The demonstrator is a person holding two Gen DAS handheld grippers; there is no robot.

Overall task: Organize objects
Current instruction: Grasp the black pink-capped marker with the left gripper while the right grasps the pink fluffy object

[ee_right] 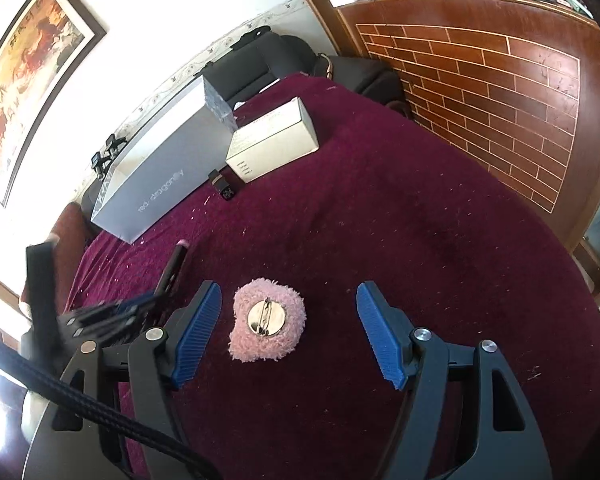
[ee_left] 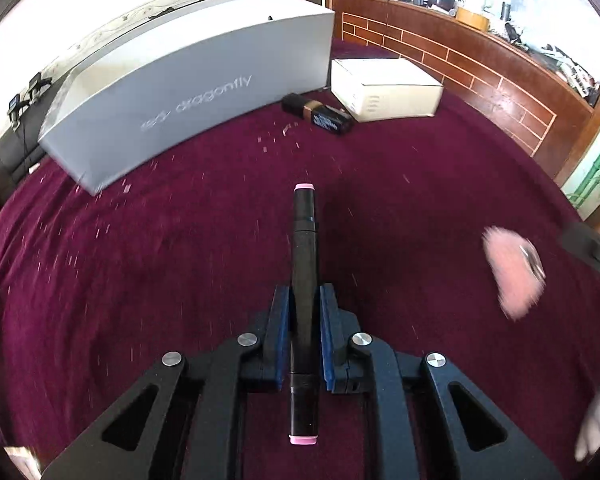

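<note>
Left gripper [ee_left: 304,316] is clamping a marker [ee_left: 303,264]; right gripper [ee_right: 288,328] is hovering wide open around a brooch [ee_right: 266,320].

The brooch is lying pin-up on the cloth [ee_right: 420,240]; its fluff could be slipping from the pads. The grey box [ee_left: 188,80] and white box [ee_left: 384,88] are sitting closed, contents hidden.

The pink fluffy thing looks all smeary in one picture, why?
In the left wrist view the pink fluffy brooch is streaked by motion blur, as are the specks on the red cloth; the marker in the left claw stays sharp. In the right wrist view the brooch looks crisp between the open right claw.
</note>
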